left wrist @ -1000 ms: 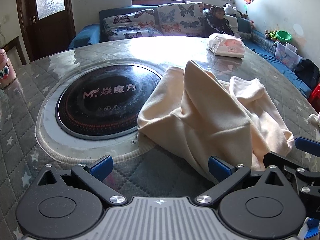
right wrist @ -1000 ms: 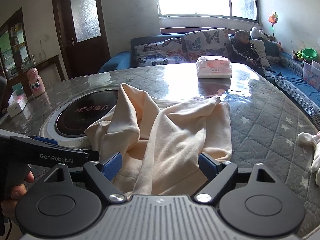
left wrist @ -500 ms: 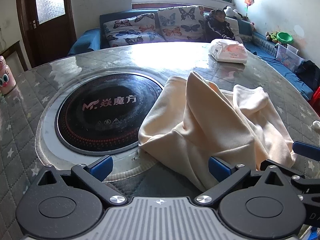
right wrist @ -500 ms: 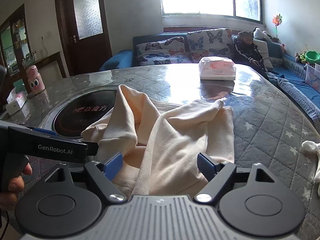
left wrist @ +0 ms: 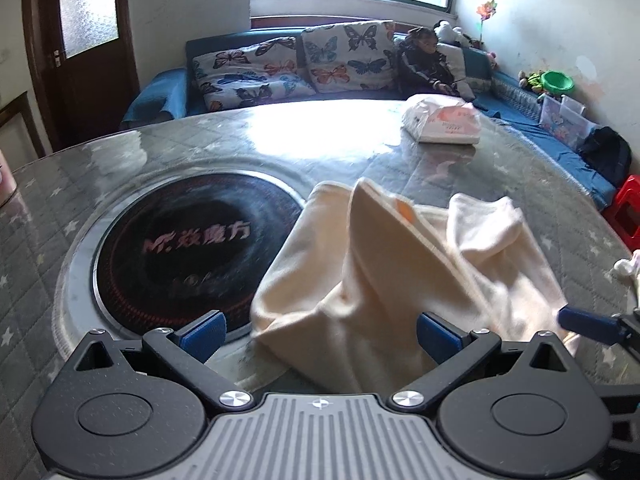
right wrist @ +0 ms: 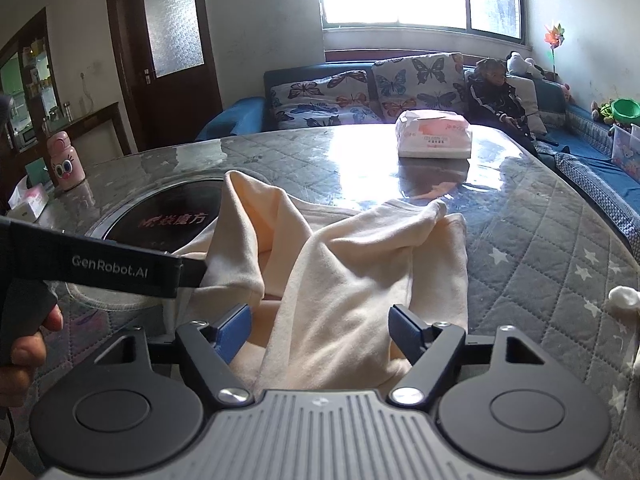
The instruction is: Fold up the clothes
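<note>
- Your left tongs (left wrist: 318, 330) are spread wide, with nothing between the blue pads; the cream garment (left wrist: 400, 280) lies bunched just ahead of them, from 12 to 2 o'clock
- Your right tongs (right wrist: 320, 326) are also wide, and the garment's (right wrist: 340, 280) near edge runs between the pads without being pinched
- The garment sits rumpled on the worktop (right wrist: 540, 240), with a raised ridge of cloth at 11 o'clock in the right view and a flatter part at 1 o'clock
- Its left edge overlaps the rim of the round black cooktop (left wrist: 192, 248) set into the worktop
- The left tool crosses the right view at 9 o'clock, your hand (right wrist: 24, 344) gripping its handle
- A tissue pack (right wrist: 434, 138) rests on the far worktop at 1 o'clock, well apart from the garment
- A pink bottle (right wrist: 66, 162) stands at 10 o'clock
</note>
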Demonstrator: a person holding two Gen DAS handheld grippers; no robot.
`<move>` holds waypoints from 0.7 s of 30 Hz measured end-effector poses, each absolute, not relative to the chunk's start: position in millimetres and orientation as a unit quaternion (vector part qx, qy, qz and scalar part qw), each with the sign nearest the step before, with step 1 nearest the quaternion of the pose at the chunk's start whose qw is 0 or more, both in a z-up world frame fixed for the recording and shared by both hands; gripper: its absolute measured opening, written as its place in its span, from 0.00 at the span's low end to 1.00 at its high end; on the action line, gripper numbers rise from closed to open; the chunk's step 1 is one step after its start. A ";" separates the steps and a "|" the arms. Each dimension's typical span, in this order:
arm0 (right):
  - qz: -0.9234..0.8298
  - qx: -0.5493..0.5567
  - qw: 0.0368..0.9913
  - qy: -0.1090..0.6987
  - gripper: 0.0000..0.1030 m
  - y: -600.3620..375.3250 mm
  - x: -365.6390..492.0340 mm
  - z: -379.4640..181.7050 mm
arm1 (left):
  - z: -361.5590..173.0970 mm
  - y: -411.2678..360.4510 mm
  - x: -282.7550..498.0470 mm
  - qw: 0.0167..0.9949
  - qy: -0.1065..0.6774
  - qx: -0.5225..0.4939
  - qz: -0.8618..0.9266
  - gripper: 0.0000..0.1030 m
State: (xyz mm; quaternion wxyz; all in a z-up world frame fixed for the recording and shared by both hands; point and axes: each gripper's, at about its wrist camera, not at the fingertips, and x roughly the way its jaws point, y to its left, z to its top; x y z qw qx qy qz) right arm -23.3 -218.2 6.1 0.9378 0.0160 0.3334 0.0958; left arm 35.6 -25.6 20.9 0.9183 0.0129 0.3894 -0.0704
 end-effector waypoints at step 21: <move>0.110 0.032 0.934 0.338 0.57 -222.7 18.6 1.8 | 16.5 -42.7 100.4 0.919 0.369 0.013 -0.135 0.25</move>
